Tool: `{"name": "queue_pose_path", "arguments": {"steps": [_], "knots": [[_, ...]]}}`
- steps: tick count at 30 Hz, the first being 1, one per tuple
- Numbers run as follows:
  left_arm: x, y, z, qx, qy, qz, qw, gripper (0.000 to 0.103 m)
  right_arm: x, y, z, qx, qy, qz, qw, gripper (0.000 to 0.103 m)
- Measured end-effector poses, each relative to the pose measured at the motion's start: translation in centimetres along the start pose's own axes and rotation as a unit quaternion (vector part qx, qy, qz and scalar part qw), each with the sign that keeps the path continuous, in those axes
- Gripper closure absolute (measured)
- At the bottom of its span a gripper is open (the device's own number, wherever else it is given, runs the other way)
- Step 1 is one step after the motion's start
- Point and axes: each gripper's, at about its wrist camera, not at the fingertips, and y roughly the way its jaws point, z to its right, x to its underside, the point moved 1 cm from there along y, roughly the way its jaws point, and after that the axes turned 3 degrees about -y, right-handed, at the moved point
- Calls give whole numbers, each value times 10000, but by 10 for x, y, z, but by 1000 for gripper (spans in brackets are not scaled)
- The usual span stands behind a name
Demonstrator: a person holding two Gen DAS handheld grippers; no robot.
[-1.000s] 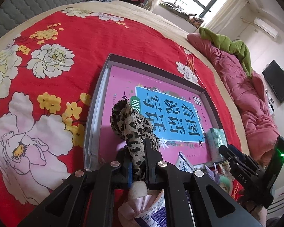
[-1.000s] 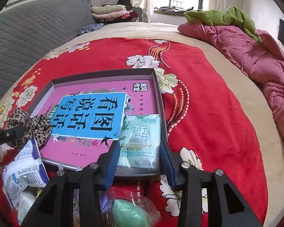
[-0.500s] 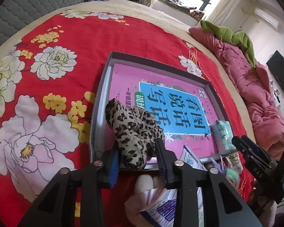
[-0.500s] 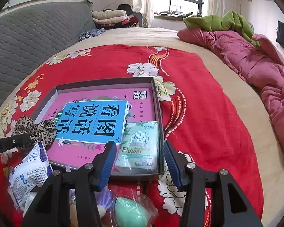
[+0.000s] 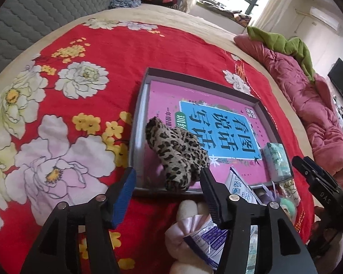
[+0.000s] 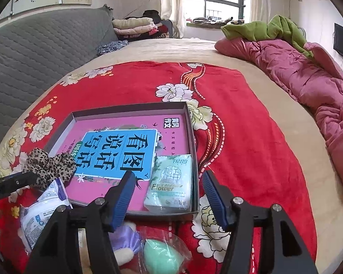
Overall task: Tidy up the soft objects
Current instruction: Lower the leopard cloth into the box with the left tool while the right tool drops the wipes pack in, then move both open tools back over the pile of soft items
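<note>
Left gripper (image 5: 168, 183): lower middle of the left wrist view, its blue-padded fingers (image 5: 125, 191) spreading apart and released; the leopard-print scrunchie (image 5: 176, 157) sits between and just beyond them, with neither pad pressing on it.
Leopard-print scrunchie: lying in the near-left corner of the grey tray (image 5: 137, 123), partly over the pink book (image 5: 169, 96) that lines it.
Right gripper (image 6: 168, 190): lower middle of the right wrist view, fingers also opening and gripping nothing.
Tissue pack (image 6: 170, 182): pale green, flat in the tray's near-right corner, between and just past the right fingers, untouched.
Loose items: a white-and-blue packet (image 6: 42, 207) leans on the tray's near edge at lower left; a mint sponge egg in clear wrap (image 6: 159, 255) and a lilac satin piece (image 6: 125, 235) lie at the bottom of the frame.
Bed: red floral blanket (image 6: 251, 137) under everything; a crumpled pink quilt (image 6: 308, 80) at upper right.
</note>
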Motion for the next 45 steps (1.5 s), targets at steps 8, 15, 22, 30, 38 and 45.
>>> {"name": "queue_pose_path", "arguments": {"steps": [8,15,22,30,38,45], "knots": [[6,-21,-5,-90,-67,204,9997,33,-1,-10,5,-103,98,114,9998,37],[7,-46,-10,-174,-170,439,9987,29,-5,-21,9,-150,205,255,9994,33],[7,-71,-9,-152,-234,654,9975,29,-10,-38,15,-212,287,433,9984,32],[9,-93,2,-35,-166,807,9966,29,-16,-64,16,-380,289,631,9969,32],[13,-112,15,41,-19,886,9961,28,-20,-94,24,-497,405,900,9939,31],[18,-124,25,128,89,863,9961,28,-8,-108,24,-533,272,887,9943,31]]}}
